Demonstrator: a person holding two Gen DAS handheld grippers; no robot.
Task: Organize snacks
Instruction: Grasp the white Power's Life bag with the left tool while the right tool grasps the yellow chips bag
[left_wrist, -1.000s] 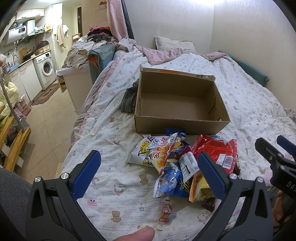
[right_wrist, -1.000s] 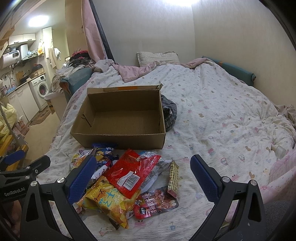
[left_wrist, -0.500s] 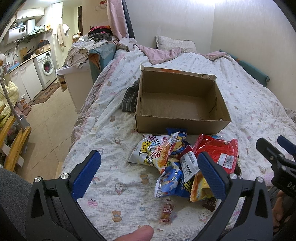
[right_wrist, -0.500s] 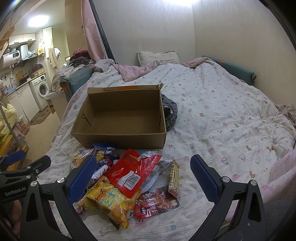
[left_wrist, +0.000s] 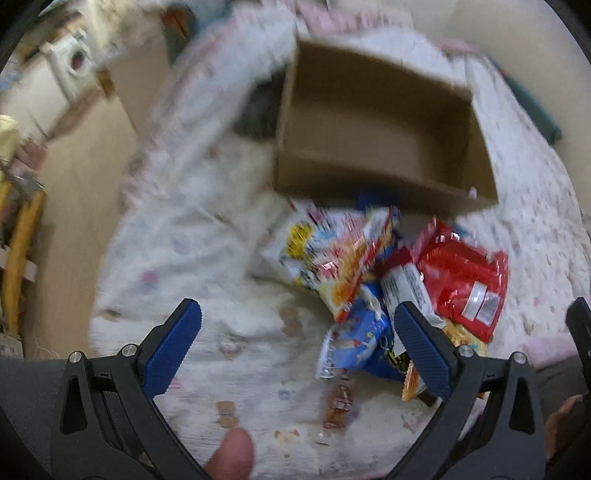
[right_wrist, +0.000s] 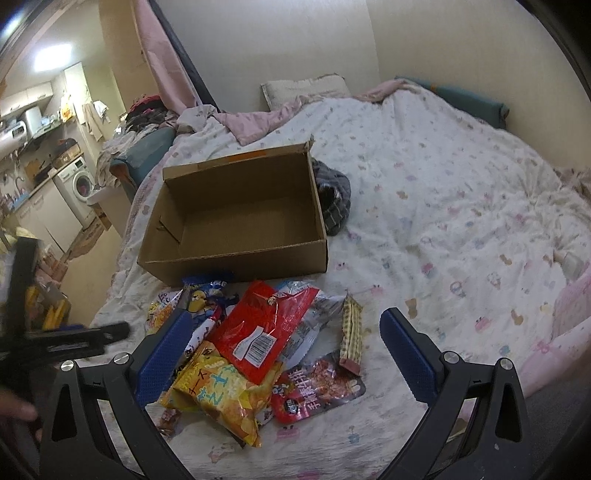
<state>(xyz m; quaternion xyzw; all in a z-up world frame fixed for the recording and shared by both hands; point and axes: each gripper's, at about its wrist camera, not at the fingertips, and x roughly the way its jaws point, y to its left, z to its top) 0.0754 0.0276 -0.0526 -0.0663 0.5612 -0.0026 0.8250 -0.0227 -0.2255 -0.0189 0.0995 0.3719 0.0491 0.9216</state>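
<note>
An empty cardboard box (right_wrist: 240, 218) (left_wrist: 373, 129) stands open on the bed. In front of it lies a heap of snack packets: a red bag (right_wrist: 262, 328) (left_wrist: 465, 280), a yellow chip bag (right_wrist: 218, 395), a red-and-black pouch (right_wrist: 317, 391), a thin yellow bar (right_wrist: 351, 332), a blue packet (left_wrist: 354, 343) and a white-and-yellow bag (left_wrist: 332, 254). My left gripper (left_wrist: 295, 350) hovers open over the heap's left side, blurred by motion. My right gripper (right_wrist: 280, 358) is open above the heap's near side. Neither holds anything.
A dark checked cloth (right_wrist: 332, 195) lies beside the box. The patterned quilt (right_wrist: 443, 206) stretches wide to the right, with a pillow (right_wrist: 306, 86) at the head. The bed's left edge drops to a floor with a washing machine (right_wrist: 79, 184). A thumb (left_wrist: 229, 458) shows at the bottom.
The left gripper has swung forward and tilted down toward the snacks, blurring its view. The right gripper has barely moved. Both stay open.
</note>
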